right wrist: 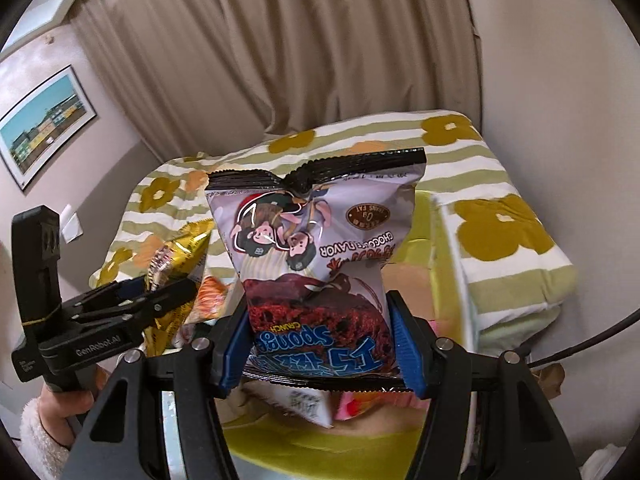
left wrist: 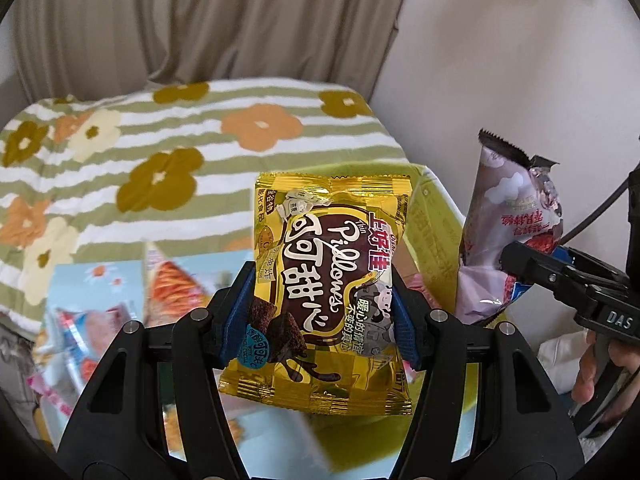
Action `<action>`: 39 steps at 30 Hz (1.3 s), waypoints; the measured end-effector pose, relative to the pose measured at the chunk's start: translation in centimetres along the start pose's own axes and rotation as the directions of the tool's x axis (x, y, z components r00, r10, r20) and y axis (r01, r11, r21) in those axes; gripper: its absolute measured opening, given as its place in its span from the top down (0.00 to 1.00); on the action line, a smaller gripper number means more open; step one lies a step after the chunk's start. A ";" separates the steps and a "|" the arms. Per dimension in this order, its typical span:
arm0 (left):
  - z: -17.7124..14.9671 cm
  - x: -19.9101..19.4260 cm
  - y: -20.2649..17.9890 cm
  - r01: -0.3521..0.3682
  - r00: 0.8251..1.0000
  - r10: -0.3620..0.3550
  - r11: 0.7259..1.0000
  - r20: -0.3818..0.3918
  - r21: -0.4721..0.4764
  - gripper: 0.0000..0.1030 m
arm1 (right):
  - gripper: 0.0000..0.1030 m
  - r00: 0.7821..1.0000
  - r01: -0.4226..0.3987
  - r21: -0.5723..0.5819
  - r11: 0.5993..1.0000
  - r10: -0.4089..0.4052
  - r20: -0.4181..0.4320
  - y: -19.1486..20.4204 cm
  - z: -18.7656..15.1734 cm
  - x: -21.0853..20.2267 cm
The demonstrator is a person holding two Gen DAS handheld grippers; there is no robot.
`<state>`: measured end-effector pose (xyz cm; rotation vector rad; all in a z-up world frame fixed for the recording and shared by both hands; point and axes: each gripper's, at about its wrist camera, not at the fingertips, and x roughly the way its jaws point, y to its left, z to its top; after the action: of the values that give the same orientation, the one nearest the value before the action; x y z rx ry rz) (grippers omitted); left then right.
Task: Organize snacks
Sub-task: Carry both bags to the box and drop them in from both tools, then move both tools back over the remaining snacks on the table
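Observation:
My left gripper (left wrist: 318,312) is shut on a gold and brown snack bag (left wrist: 332,280), its blue pads pressing both sides of the upright bag. My right gripper (right wrist: 320,340) is shut on a lilac chocolate sponge snack bag (right wrist: 316,256), held upside down with its black seam on top. In the left wrist view that lilac bag (left wrist: 516,224) hangs at the right in the right gripper (left wrist: 520,272). In the right wrist view the gold bag (right wrist: 176,264) shows at the left, clamped by the left gripper (right wrist: 160,292). Both bags hang above a yellow-green box (right wrist: 424,232).
A bed with a green-striped flowered blanket (left wrist: 200,152) lies behind. More snack packets (left wrist: 120,300) lie on a light blue surface at lower left. Beige curtains (right wrist: 280,40) and a pale wall close the back. A hand in a fluffy white sleeve (right wrist: 36,428) holds the left gripper.

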<state>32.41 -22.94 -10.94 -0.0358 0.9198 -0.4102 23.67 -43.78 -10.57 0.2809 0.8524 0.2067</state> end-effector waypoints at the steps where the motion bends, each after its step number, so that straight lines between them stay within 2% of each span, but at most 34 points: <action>1: 0.2 0.7 -0.4 -0.001 1.000 0.001 1.000 -0.011 0.003 0.45 | 0.44 1.000 -0.003 0.009 1.000 0.003 -0.002 -0.6 0.2 0.2; 9: 1.2 6.3 -1.3 0.019 0.995 -0.017 1.000 -0.100 0.023 0.43 | 0.44 0.999 0.018 0.060 0.998 -0.016 -0.042 -2.5 0.5 2.2; 11: 1.3 7.2 -1.4 0.007 0.993 -0.003 0.999 -0.117 0.034 0.37 | 0.44 0.998 0.023 0.070 0.997 -0.019 -0.055 -2.9 0.7 2.8; 13: 1.4 7.7 -1.3 0.000 0.992 0.005 0.999 -0.127 0.039 0.10 | 0.44 0.998 0.028 0.076 0.997 -0.023 -0.064 -3.1 0.8 3.3; 15: 1.4 7.7 -1.1 -0.003 0.993 0.008 0.999 -0.119 0.043 0.02 | 0.44 0.997 0.032 0.078 0.996 -0.026 -0.072 -3.2 1.0 3.7; 31: -0.8 4.3 1.7 -0.023 0.995 0.024 1.000 -0.099 0.018 0.02 | 0.42 0.984 0.060 0.050 0.997 -0.051 -0.169 -2.2 0.5 7.4; 32: -0.9 4.1 1.8 -0.023 0.995 0.025 1.000 -0.096 0.015 0.02 | 0.41 0.983 0.067 0.046 0.997 -0.058 -0.173 -2.1 0.6 7.7; 33: -0.9 4.0 1.8 -0.025 0.995 0.027 1.000 -0.094 0.016 0.02 | 0.30 0.983 0.079 0.041 0.996 -0.071 -0.172 -2.1 0.5 7.9; 34: -1.0 3.9 1.8 -0.031 0.995 0.033 0.999 -0.092 0.017 0.02 | 0.12 0.980 0.110 0.032 0.993 -0.103 -0.170 -2.0 0.4 8.1; 35: -1.1 3.7 1.7 -0.043 0.995 0.045 0.999 -0.092 0.020 0.02 | 0.06 0.979 0.125 0.029 0.992 -0.119 -0.165 -1.9 0.3 8.0; 39: -1.5 2.7 1.6 -0.059 0.995 0.061 0.998 -0.080 0.025 0.02 | 0.04 0.987 0.106 0.031 0.994 -0.102 -0.123 -1.5 -0.8 6.4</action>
<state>33.21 -22.23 -14.27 0.0294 0.9937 -0.3681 27.29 -43.23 -16.09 0.2601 0.9894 0.1113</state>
